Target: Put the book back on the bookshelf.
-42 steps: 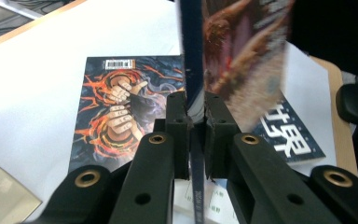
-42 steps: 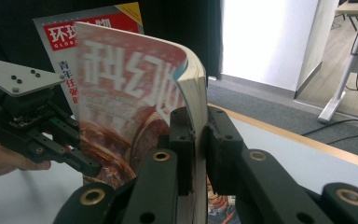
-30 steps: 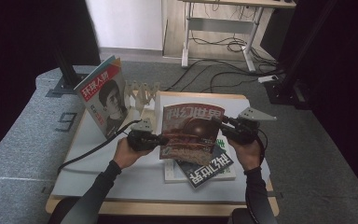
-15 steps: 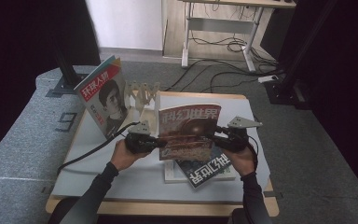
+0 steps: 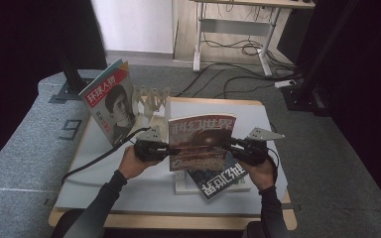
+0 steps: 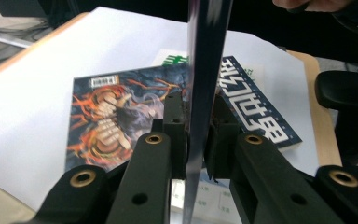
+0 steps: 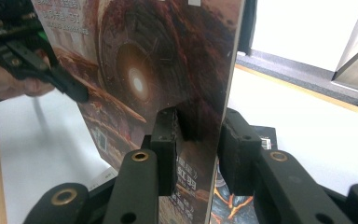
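A magazine [image 5: 201, 144] with a brown cover and red title stands upright above the table, held at both side edges. My left gripper [image 5: 167, 150] is shut on its left edge; in the left gripper view the thin magazine edge [image 6: 205, 56] runs straight up between the pads of the gripper [image 6: 196, 121]. My right gripper [image 5: 230, 145] grips the right edge. Its jaws have just been closing, and the magazine cover [image 7: 158, 56] sits between the jaws of the gripper [image 7: 198, 135].
Beneath lie a dark magazine with blue lettering [image 5: 218, 181] and a fiery-covered one [image 6: 112, 121]. Another magazine [image 5: 110, 101] leans in a wooden rack [image 5: 151, 99] at the back left. The white table top [image 5: 258, 119] has a wooden front edge.
The right hand has sunk a little and the held magazine has come lower and stands straighter. The left hand has stayed almost in place.
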Available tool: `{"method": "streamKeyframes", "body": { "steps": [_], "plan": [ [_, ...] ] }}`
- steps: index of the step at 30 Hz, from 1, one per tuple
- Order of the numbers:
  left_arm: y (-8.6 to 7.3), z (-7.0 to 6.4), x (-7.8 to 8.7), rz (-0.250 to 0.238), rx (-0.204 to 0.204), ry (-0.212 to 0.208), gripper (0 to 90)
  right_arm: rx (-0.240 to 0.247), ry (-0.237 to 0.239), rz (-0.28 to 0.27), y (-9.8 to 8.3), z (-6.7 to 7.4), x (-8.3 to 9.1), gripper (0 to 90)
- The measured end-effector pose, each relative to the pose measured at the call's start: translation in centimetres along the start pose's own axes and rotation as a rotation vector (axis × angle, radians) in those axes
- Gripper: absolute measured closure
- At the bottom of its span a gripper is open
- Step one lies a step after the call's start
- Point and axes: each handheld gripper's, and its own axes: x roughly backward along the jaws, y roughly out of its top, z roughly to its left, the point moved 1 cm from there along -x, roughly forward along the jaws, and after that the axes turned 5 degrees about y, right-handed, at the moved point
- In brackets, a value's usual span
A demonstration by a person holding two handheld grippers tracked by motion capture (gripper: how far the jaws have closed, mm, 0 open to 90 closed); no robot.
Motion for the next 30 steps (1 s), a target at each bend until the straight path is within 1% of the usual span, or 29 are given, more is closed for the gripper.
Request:
{"method": "streamKeyframes", "body": {
  "steps": [3,5,7,9,10,12,14,19,20,22,25,27,30],
  "plan": [
    [0.8,-0.1,0.1,0.004,-0.005,0.009,79.5,0.001,0.000,0.001,0.0,0.1,0.1,68.3],
    [1.1,0.0,0.2,-0.004,0.016,0.000,78.6,-0.001,0.000,-0.003,-0.1,0.1,0.0,68.3],
    [1.5,0.1,0.3,0.000,0.027,0.008,77.8,-0.002,-0.001,-0.005,-0.1,0.1,0.0,68.2],
    [1.9,0.1,0.4,0.012,0.026,0.009,76.7,-0.001,-0.002,-0.005,-0.1,0.1,0.0,68.2],
    [2.1,0.1,0.4,0.016,0.024,0.007,75.9,-0.002,-0.003,-0.005,-0.1,0.1,0.0,68.2],
    [2.5,0.2,0.5,0.008,0.035,-0.009,75.8,-0.004,-0.004,-0.004,-0.1,0.1,0.0,68.2],
    [3.0,0.3,0.8,0.000,0.034,-0.015,75.7,-0.005,-0.004,-0.005,-0.1,0.1,0.0,68.2],
    [4.1,0.4,1.1,-0.006,0.029,-0.007,74.5,-0.007,-0.003,-0.004,-0.1,0.2,0.0,68.2],
    [4.2,0.5,1.2,-0.006,0.026,-0.007,72.0,-0.007,-0.002,-0.006,-0.1,0.2,0.0,68.0],
    [4.5,0.5,1.2,-0.002,0.027,-0.012,70.4,-0.009,-0.001,-0.007,-0.1,0.2,0.0,68.0],
    [4.9,0.6,1.3,0.007,0.024,-0.002,71.2,-0.011,-0.002,-0.007,-0.2,0.1,0.0,67.8],
    [5.1,0.7,1.4,0.007,0.024,0.007,73.9,-0.011,-0.005,-0.005,-0.2,0.2,0.0,67.6],
    [5.4,0.8,1.6,0.003,0.030,0.004,76.0,-0.007,-0.013,-0.001,-0.2,0.2,0.0,67.0]
  ]
}}
